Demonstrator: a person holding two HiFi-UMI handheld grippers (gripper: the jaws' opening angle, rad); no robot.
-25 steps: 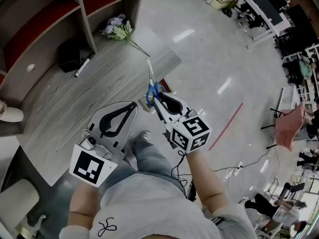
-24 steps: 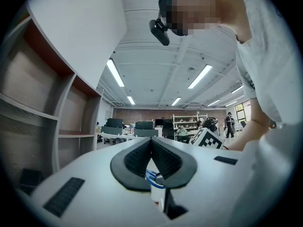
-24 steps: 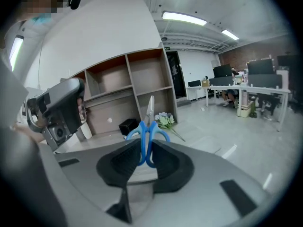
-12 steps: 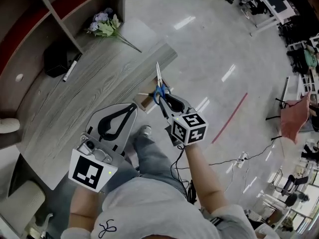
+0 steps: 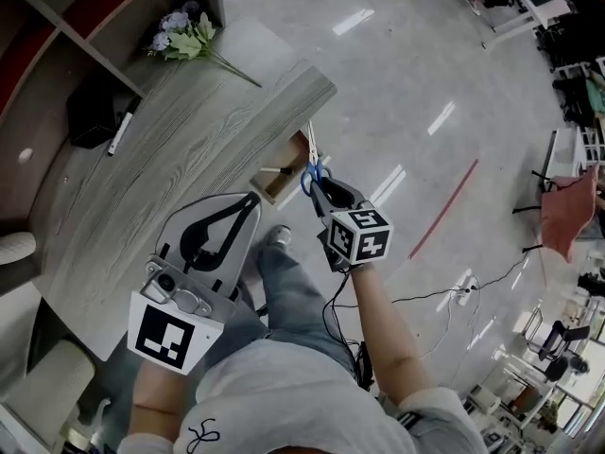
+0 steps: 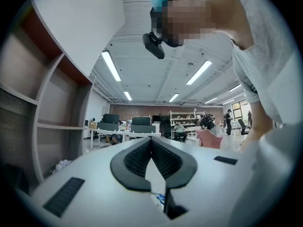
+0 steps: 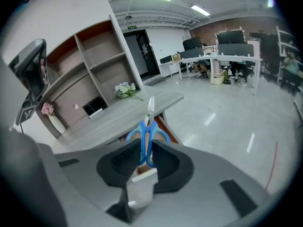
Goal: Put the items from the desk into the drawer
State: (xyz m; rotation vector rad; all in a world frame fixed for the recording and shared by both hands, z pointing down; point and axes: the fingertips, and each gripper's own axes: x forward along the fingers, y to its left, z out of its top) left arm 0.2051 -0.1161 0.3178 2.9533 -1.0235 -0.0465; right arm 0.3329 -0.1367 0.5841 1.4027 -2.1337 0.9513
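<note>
Scissors (image 5: 313,159) tip-fwd, axis approx along R gripper (image 5: 323,187)

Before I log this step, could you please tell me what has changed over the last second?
The right gripper, shut on the scissors throughout, has carried them from over the desk edge out past it, beside the open drawer. The left gripper stayed shut and empty near the person's body. The flowers, black box and pen stayed on the desk.
</note>
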